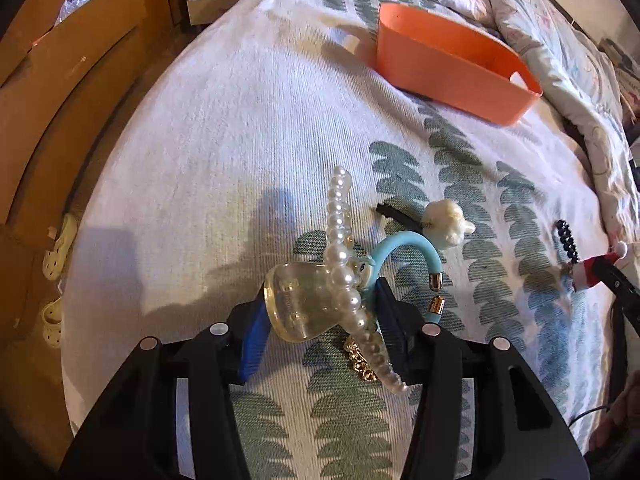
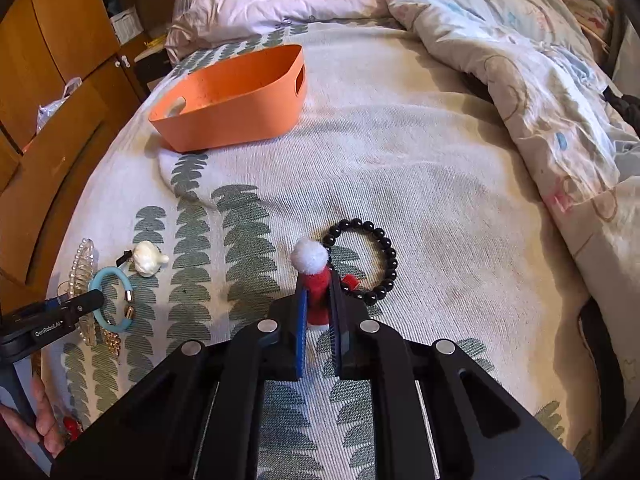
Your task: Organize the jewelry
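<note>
Right hand-held gripper [image 2: 319,304] pinches the Santa hat clip [image 2: 315,276].

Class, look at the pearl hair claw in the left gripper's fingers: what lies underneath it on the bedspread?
Under the pearl hair claw show part of a blue bracelet and a gold chain. How far either runs beneath the claw is covered.
</note>
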A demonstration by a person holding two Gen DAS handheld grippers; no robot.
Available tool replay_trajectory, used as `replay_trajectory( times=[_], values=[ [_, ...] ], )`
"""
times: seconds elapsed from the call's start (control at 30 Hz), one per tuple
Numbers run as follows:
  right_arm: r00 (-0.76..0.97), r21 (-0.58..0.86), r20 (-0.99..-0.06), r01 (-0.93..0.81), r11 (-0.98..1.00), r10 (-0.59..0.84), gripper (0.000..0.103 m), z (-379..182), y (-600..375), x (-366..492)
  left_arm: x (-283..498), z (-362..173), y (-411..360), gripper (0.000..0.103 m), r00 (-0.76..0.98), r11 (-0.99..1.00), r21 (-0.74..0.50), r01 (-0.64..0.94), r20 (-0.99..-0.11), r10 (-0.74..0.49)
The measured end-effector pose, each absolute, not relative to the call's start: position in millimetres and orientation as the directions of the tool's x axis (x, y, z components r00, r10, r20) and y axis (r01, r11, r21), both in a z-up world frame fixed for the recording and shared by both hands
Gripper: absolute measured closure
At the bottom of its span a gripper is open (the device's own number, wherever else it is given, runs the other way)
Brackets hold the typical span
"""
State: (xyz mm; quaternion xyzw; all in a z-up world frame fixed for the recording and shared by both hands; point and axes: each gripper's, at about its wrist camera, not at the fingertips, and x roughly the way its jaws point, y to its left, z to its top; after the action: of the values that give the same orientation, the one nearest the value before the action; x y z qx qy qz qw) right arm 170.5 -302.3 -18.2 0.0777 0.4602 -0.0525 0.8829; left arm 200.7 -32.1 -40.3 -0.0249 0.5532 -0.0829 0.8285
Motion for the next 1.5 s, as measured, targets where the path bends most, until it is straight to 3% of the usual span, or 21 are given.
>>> replay_trajectory(
  times=[0.37,1.5],
  values=[
    [0.584,0.106,-0.812,0.168,0.980,-0.012,0.092,-11,-301,167,193,-14,-18,0.053,0.422,0.982,-0.163,0.095,-0.887,-0.188],
    [0.571,0.124,-0.821,0.186,0.975,-0.005,0.092,-19,-309,167,200,-50,-13,0.054,0.337,0.987,-0.152,0.056,-0.927,-0.162]
  ],
)
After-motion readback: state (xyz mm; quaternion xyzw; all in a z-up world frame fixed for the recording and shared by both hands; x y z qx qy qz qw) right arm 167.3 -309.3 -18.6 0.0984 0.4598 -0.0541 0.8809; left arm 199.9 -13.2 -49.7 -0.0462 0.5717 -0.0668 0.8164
